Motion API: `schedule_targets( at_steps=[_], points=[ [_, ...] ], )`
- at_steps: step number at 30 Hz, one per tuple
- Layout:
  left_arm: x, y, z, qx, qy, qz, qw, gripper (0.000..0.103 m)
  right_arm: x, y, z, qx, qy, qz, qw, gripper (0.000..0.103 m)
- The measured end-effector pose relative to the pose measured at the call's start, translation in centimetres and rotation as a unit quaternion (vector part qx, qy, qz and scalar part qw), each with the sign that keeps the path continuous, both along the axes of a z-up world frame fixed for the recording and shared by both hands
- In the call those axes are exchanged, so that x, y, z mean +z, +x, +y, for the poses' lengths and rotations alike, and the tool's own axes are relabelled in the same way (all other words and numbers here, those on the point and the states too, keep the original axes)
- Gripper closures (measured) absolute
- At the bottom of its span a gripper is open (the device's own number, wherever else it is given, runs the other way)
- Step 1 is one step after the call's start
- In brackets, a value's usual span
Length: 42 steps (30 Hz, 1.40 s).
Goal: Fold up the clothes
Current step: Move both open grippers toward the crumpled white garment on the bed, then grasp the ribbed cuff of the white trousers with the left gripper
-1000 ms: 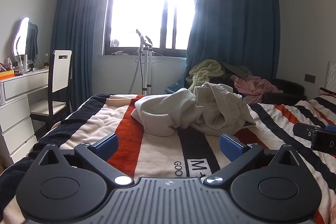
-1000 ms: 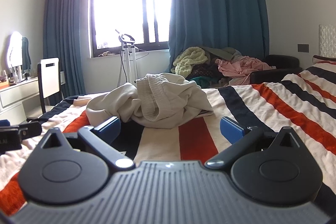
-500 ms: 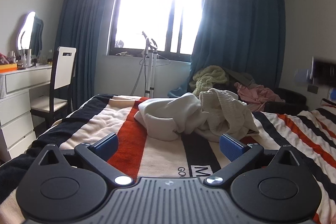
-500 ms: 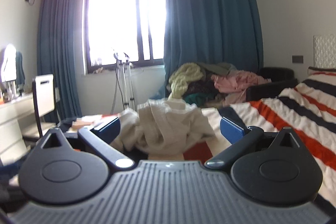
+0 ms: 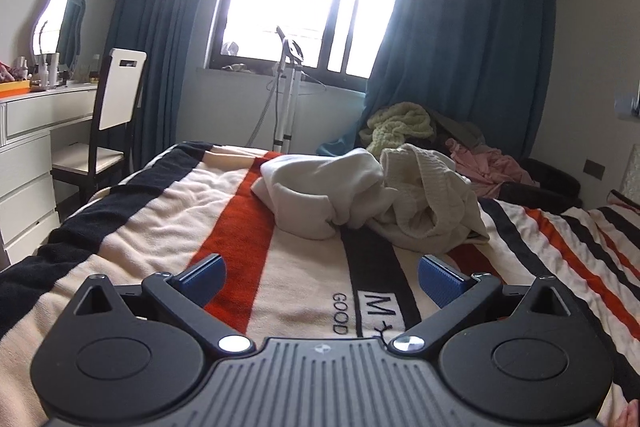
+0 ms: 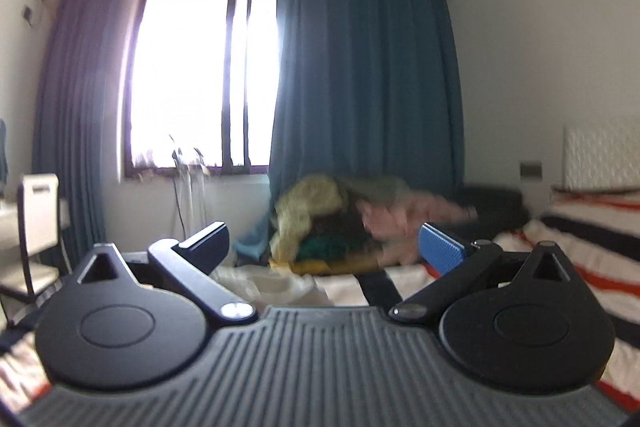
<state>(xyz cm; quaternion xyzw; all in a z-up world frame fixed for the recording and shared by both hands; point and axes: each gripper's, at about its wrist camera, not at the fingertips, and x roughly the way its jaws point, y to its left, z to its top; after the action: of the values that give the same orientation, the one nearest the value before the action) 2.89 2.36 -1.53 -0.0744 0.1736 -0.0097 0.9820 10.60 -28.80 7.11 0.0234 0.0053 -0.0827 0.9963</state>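
Cream clothes (image 5: 372, 197) heaped mid-bed, both tools empty.
The left hand-held gripper (image 5: 320, 277) hangs spread wide over the striped bed (image 5: 168, 211), nothing between it and the heap; the right hand-held gripper (image 6: 322, 247) (its view blurred) is likewise agape. Beyond the far edge: a laundry pile (image 5: 440, 131), a chair (image 5: 116, 107), blue curtains (image 5: 460, 39).

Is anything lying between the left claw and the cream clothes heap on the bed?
Nothing visible does. Only bare striped blanket lies between the open left claw and the cream clothes heap, which sits apart ahead of it.
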Motion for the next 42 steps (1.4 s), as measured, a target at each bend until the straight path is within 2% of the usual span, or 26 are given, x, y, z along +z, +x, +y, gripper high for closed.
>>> schedule_targets(
  at_steps=[5,11,14,17,21,25,31,39,42],
  points=[
    [-1.3,0.6,-1.8,-0.018,0.023,0.022,0.9993,0.000,-5.0,-0.3,-0.9,0.016,0.004,0.028,0.999,0.000],
    [-2.6,3.1,-3.4,-0.031,0.035,0.045,0.9979,0.000,-7.1,1.1,-2.4,0.033,0.097,0.065,0.993,0.000],
    [-3.3,5.8,-4.3,-0.040,0.022,0.071,0.9964,0.000,-7.7,1.6,-3.3,0.034,0.126,0.070,0.989,0.000],
    [-3.9,8.8,-5.5,-0.054,0.019,0.084,0.9949,0.000,-8.6,2.0,-4.0,0.004,0.128,0.079,0.989,0.000],
    [-4.5,13.4,-8.2,-0.052,0.040,0.083,0.9944,0.000,-9.2,2.5,-4.8,-0.031,0.129,0.092,0.987,0.000],
    [-5.4,18.7,-11.2,-0.066,0.043,0.084,0.9934,0.000,-9.6,2.8,-5.4,-0.038,0.135,0.099,0.985,0.000],
    [-7.9,25.0,-16.1,-0.086,0.060,0.085,0.9908,0.000,-11.0,4.2,-5.6,-0.077,0.142,0.116,0.980,0.000],
    [-8.9,32.1,-19.2,-0.113,0.014,0.073,0.9908,0.001,-14.5,7.5,-6.9,-0.087,0.175,0.141,0.971,0.000],
    [-9.0,34.4,-19.6,-0.093,0.005,0.070,0.9932,0.001,-15.7,8.6,-7.5,-0.088,0.192,0.152,0.966,0.000]
  ],
)
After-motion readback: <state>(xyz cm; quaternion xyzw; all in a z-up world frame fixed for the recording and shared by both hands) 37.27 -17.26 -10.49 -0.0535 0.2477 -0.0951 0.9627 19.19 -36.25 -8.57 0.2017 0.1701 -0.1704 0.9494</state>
